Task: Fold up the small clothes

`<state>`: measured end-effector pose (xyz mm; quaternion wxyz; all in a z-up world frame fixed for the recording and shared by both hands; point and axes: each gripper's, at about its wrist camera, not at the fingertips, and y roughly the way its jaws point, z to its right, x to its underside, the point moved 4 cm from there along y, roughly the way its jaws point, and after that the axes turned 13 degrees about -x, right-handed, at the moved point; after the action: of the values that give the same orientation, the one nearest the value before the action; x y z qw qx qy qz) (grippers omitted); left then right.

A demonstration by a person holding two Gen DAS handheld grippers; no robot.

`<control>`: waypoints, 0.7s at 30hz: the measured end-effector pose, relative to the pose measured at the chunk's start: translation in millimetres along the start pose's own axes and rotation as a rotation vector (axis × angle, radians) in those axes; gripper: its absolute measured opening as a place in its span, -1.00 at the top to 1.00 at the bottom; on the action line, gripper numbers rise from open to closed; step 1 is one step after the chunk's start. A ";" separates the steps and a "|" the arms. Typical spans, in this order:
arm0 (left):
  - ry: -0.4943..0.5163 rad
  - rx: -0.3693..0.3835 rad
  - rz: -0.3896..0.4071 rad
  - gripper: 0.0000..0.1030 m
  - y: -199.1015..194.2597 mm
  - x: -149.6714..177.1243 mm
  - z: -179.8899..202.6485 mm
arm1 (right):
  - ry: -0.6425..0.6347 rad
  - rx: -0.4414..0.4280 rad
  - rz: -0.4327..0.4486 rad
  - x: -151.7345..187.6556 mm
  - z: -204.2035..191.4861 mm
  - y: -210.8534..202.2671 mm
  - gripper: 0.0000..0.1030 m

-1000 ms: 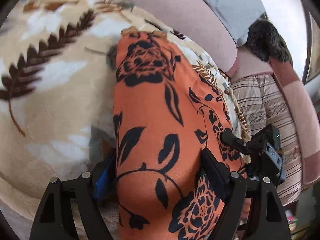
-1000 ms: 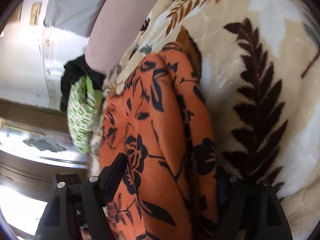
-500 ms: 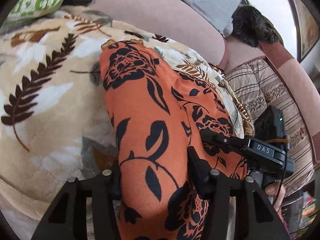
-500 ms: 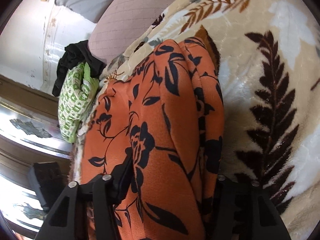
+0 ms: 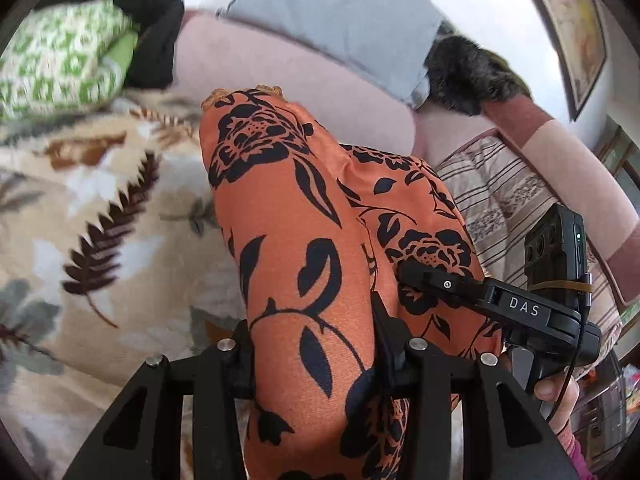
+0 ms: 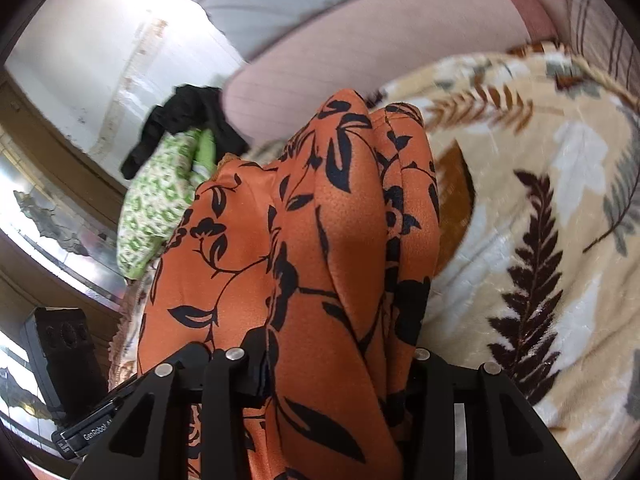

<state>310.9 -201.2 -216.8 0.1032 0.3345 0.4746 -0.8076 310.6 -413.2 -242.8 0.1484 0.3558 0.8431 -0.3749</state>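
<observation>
Both jaws are closing, left gripper (image 5: pixel 312 344) and right gripper (image 6: pixel 332 356) pinching the orange floral garment (image 5: pixel 288 216) over the leaf-print blanket (image 5: pixel 80 200); lifting evenly is advisable, keeping the edge taut.

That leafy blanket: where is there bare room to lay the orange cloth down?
The blanket lies bare beside the orange cloth, out toward the striped cushion. The far corner is crowded: a green pillow and a black garment sit there.
</observation>
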 end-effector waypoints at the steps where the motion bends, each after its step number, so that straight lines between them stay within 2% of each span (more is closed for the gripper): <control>1: 0.010 -0.003 0.017 0.13 -10.2 -1.1 -0.3 | -0.013 -0.005 0.012 0.5 -8.4 -4.6 0.16; 6: 0.038 -0.029 0.080 0.13 -59.1 -1.6 -3.2 | -0.081 -0.051 0.057 13.1 -56.5 -30.8 0.16; 12: 0.047 -0.082 0.135 0.13 -113.0 19.4 -13.8 | -0.112 -0.108 0.078 45.3 -101.9 -48.2 0.16; 16: 0.044 -0.105 0.113 0.13 -129.4 42.2 -19.7 | -0.134 -0.112 0.075 72.5 -119.3 -52.4 0.16; 21: 0.037 -0.169 0.040 0.12 -119.6 74.6 -27.4 | -0.099 -0.078 0.038 107.1 -113.5 -51.7 0.16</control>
<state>208.8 -103.9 -189.9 0.1384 0.3487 0.5362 -0.7561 200.4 -301.2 -194.3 0.2108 0.3467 0.8417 -0.3561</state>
